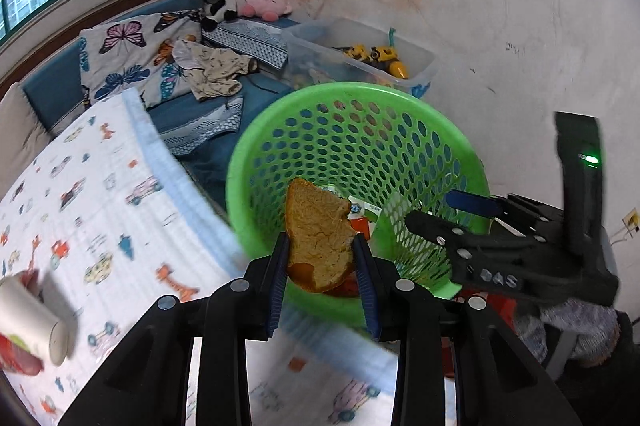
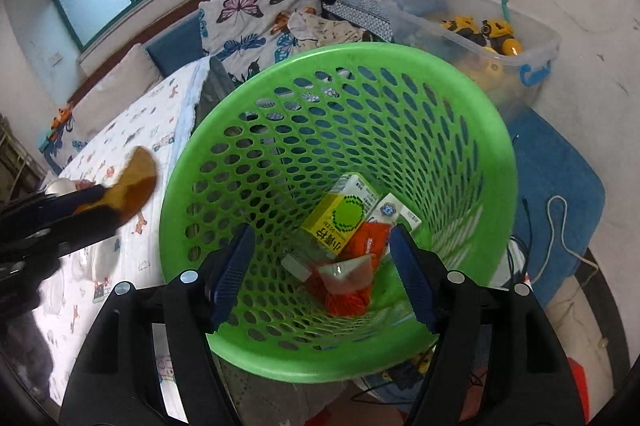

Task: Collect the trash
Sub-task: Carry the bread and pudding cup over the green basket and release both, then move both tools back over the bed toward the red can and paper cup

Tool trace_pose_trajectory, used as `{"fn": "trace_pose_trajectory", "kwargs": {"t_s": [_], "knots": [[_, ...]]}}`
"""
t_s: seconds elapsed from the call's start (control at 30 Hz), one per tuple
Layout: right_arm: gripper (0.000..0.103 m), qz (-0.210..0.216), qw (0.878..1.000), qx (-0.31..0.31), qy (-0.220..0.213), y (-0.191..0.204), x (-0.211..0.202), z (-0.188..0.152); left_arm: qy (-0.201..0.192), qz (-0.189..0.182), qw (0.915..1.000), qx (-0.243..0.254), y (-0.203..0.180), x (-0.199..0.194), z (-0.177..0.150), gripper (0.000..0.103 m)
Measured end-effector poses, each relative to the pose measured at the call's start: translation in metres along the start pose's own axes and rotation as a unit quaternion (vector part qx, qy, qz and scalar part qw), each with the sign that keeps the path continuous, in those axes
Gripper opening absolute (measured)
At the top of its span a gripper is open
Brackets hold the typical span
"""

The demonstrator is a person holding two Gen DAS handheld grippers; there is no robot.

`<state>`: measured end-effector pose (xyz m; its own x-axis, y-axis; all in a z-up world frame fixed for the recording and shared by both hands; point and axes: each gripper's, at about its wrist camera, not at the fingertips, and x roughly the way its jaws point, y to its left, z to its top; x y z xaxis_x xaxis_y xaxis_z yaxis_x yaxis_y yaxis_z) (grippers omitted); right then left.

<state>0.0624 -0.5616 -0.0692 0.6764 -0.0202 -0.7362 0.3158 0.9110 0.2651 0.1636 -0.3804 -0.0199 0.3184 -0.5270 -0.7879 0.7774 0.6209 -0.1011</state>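
My left gripper [image 1: 320, 246] is shut on a bitten slice of brown bread [image 1: 318, 226], held just over the near rim of the green perforated basket [image 1: 280, 105]. In the right wrist view the same bread [image 2: 136, 181] sticks out of the left gripper [image 2: 92, 197], to the left of the basket [image 2: 400, 57]. My right gripper [image 2: 322, 238] hangs open above the basket's mouth with nothing between its pads; it also shows at the right as the right gripper [image 1: 432, 205]. At the bottom of the basket lie a yellow carton [image 2: 340, 214], a white box [image 2: 394, 211] and orange wrappers [image 2: 348, 290].
A bed with a car-print sheet [image 1: 100, 205] lies left of the basket, with a white cylinder [image 1: 32, 318] on it. Behind stand a clear bin of yellow toys [image 1: 360, 53], plush toys [image 1: 264, 3] and a butterfly blanket [image 1: 120, 41]. A blue mat [image 2: 560, 165] with cables lies to the right.
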Motion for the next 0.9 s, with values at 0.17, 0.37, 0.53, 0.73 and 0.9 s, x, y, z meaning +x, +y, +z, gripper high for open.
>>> {"fn": "trace_pose_trajectory", "kwargs": {"t_s": [0.17, 0.37, 0.53, 0.73, 0.9], "knots": [[0.070, -0.005, 1.000, 0.000, -0.020, -0.004, -0.016, -0.001, 0.012, -0.004, 0.9999, 0.000, -0.008, 0.019, 0.009, 0.033], [0.070, -0.005, 1.000, 0.004, -0.029, -0.009, -0.028, -0.007, 0.008, -0.017, 0.9998, -0.001, -0.017, 0.027, 0.011, 0.060], [0.070, -0.001, 1.000, 0.005, -0.031, -0.008, -0.033, -0.011, -0.006, -0.018, 0.9998, 0.001, -0.015, 0.015, 0.006, 0.062], [0.072, 0.016, 0.999, 0.001, -0.035, 0.007, -0.042, -0.019, -0.026, 0.002, 0.9995, -0.015, 0.004, -0.016, -0.016, 0.063], [0.074, 0.030, 0.999, -0.012, -0.035, 0.028, -0.046, -0.024, -0.034, 0.024, 0.9979, -0.050, 0.033, -0.042, -0.042, 0.063]]}}
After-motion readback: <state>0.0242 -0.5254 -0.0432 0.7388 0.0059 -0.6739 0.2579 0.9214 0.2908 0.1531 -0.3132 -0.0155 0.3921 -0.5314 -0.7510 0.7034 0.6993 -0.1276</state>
